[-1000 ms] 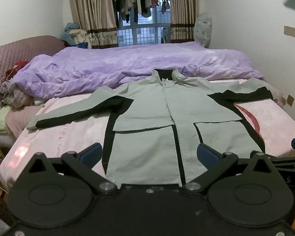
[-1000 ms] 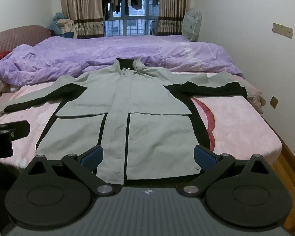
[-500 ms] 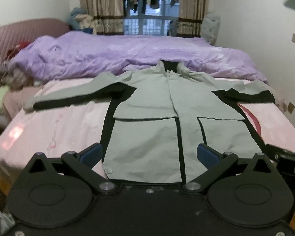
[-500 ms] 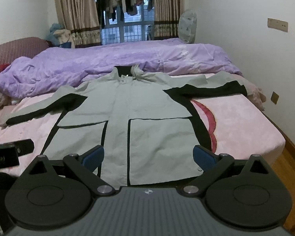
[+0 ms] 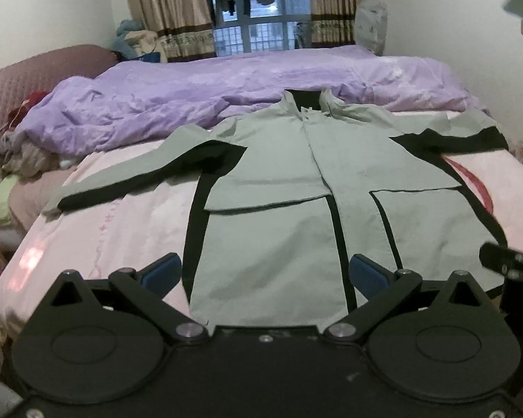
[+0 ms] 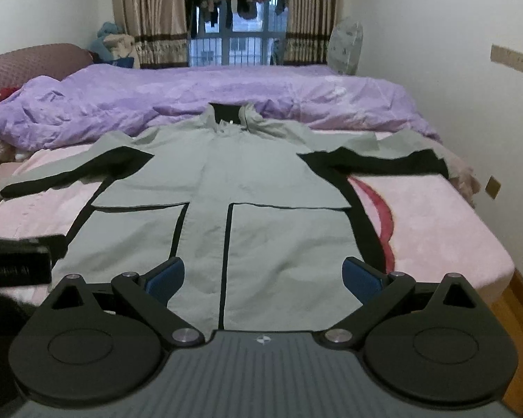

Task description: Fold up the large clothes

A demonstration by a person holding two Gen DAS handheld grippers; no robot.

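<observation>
Lying flat — jacket (image 5: 296, 188) — on bed (image 5: 97, 230)

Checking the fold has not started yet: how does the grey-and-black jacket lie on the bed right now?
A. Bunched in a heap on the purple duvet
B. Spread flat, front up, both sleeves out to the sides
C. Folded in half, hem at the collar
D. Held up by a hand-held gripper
B: the jacket lies flat on the pink sheet, front up, with one sleeve stretched out to each side, and neither open hand-held gripper grips it.

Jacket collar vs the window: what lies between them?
The rumpled purple duvet lies across the bed, between the jacket collar and the curtained window. Both wrist views show it.
</observation>
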